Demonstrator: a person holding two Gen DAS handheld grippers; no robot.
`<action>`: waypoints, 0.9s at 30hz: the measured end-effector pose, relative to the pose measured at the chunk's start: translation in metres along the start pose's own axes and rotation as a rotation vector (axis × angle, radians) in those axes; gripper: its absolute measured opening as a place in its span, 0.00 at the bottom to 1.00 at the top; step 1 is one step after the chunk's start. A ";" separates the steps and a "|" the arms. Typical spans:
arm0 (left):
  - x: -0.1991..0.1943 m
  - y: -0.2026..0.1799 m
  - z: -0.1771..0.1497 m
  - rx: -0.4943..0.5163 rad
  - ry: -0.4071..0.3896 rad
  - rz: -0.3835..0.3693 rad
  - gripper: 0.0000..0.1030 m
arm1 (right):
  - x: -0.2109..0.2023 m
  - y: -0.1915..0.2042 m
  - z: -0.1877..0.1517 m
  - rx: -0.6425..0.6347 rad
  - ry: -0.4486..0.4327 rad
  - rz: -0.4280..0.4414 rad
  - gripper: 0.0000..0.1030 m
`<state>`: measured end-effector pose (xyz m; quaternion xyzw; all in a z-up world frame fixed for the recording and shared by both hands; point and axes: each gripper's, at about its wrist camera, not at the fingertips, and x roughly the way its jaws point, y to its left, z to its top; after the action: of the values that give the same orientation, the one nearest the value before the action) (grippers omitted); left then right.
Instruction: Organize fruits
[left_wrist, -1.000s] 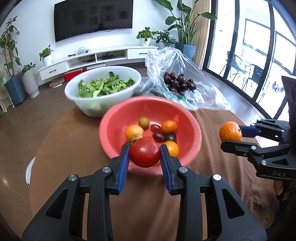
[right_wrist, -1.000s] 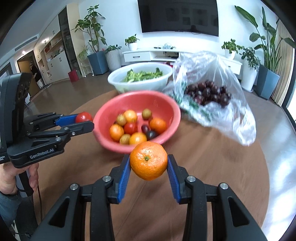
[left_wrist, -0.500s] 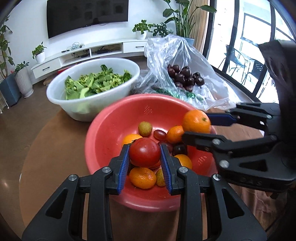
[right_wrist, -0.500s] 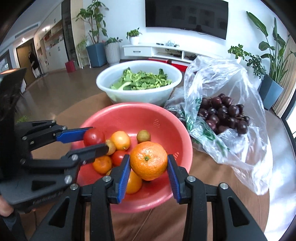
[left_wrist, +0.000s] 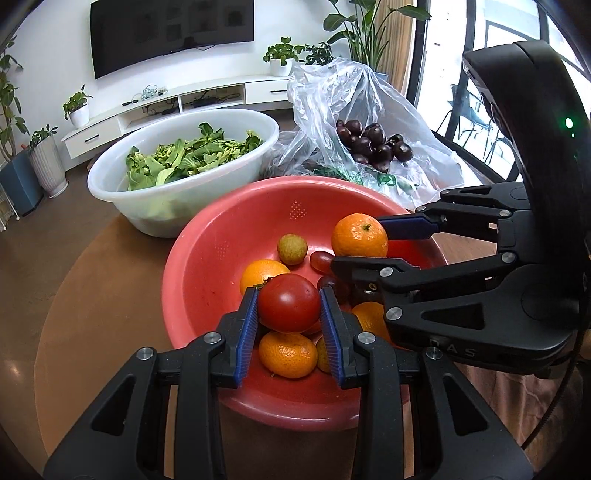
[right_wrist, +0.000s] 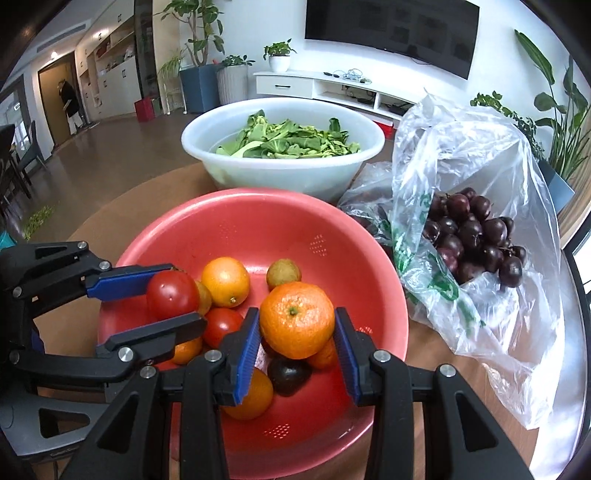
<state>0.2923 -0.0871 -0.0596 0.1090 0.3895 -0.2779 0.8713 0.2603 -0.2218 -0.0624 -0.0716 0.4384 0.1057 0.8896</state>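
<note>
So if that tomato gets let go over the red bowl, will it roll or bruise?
The tomato is round and smooth-skinned, so it would probably roll off the fruit heaped in the red bowl. Its skin looks thin, so a hard squeeze might bruise it.

A glossy red tomato (left_wrist: 289, 302) and a bright orange mandarin (right_wrist: 296, 319) sit between blue ribbed pads (right_wrist: 246, 349); the round plastic bowl (left_wrist: 207, 258) is coral-red, the leafy greens' tub (right_wrist: 258, 173) white.

Bright daylight pours in from the tall windows (left_wrist: 480, 55) at the right, washing them out and leaving white glare on the clear plastic bag (right_wrist: 480, 177) and on the floor at far left. Both views are sharp in the middle. Toward the dark round corners the fisheye bends the TV (left_wrist: 170, 33) and walls.
</note>
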 end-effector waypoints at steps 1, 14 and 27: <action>0.000 0.000 0.000 0.000 0.001 -0.001 0.30 | 0.000 0.000 0.000 -0.005 0.000 0.000 0.41; -0.001 0.007 -0.003 -0.024 0.001 0.016 0.56 | 0.003 0.000 0.000 -0.033 0.005 -0.008 0.48; -0.027 0.009 -0.006 -0.042 -0.051 0.060 0.73 | -0.009 0.007 0.005 -0.063 -0.013 -0.019 0.49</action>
<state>0.2783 -0.0665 -0.0439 0.0953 0.3695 -0.2461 0.8910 0.2572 -0.2149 -0.0522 -0.1030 0.4283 0.1117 0.8908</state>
